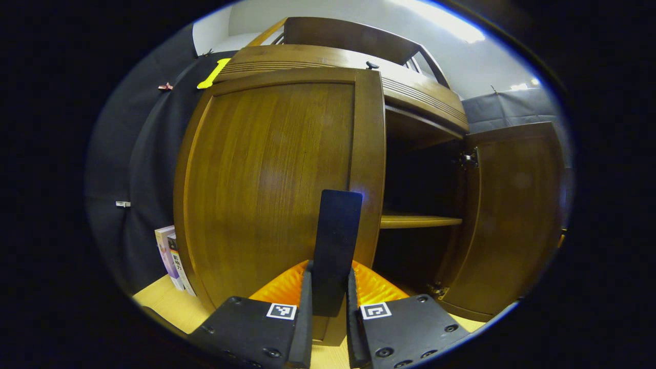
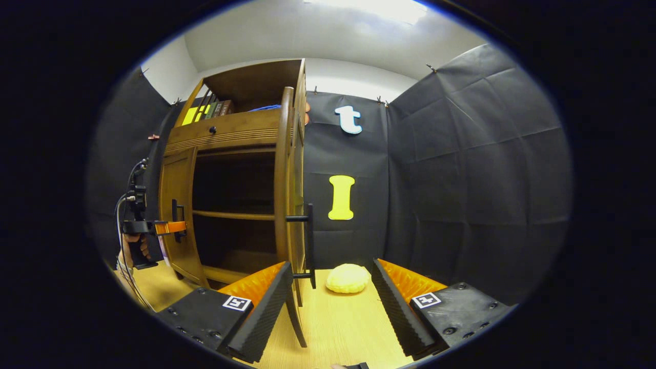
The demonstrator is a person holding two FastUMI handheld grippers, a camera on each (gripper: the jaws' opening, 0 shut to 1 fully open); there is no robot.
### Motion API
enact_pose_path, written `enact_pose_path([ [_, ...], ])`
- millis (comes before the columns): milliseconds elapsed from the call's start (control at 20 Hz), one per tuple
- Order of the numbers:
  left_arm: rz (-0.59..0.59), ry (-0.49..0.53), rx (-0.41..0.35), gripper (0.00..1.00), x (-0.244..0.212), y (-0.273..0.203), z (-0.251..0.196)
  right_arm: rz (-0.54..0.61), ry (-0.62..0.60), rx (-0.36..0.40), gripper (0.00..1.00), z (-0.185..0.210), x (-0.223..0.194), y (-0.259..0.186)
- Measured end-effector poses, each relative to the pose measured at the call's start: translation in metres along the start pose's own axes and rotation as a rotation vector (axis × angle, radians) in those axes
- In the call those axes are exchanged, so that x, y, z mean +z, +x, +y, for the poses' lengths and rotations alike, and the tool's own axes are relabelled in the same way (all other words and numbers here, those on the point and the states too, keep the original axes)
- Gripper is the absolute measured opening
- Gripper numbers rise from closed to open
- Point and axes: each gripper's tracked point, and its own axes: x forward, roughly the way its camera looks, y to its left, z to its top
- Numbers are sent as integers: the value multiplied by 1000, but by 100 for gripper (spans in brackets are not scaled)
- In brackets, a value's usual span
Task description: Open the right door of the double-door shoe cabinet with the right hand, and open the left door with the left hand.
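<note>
The brown wooden shoe cabinet (image 1: 328, 56) fills the left gripper view. Its left door (image 1: 266, 174) lies against the cabinet front. My left gripper (image 1: 330, 266) is shut on that door's dark upright handle (image 1: 335, 230), which stands between the two fingers. The right door (image 1: 512, 215) is swung wide open. In the right gripper view that door (image 2: 287, 195) is edge-on, its handle (image 2: 309, 241) just beyond my left finger. My right gripper (image 2: 332, 266) is open and holds nothing. Far left there, a hand (image 2: 134, 251) holds the left gripper (image 2: 154, 227) at the left door (image 2: 177, 205).
Inside the cabinet is a shelf (image 1: 417, 221) with dark space above and below. Books (image 1: 171, 259) lean beside the cabinet's left side, and more books (image 2: 212, 109) stand on top. A pale yellow round cushion (image 2: 347, 278) lies on the wooden floor (image 2: 348, 328).
</note>
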Motion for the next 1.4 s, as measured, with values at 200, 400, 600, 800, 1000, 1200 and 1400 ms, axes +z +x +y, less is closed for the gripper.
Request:
enact_pose_path([
  [200,11,8,-36,31,1,-29,6,13,-19,27,98,21,-4,-4],
  [400,25,6,-73,31,1,-58,17,21,-12,61,99,44,-8,-10],
  [600,36,-5,-89,31,4,-89,33,29,-9,93,99,65,-11,-12],
  [800,33,3,-75,31,6,-113,51,25,10,123,99,88,-12,-16],
  [1000,26,22,-40,29,8,-133,69,38,15,151,99,108,-18,-16],
  [1200,14,21,-21,28,10,-148,83,41,18,196,99,130,-20,-12],
  [1400,9,23,-21,25,11,-157,96,52,25,217,99,145,-24,-3],
])
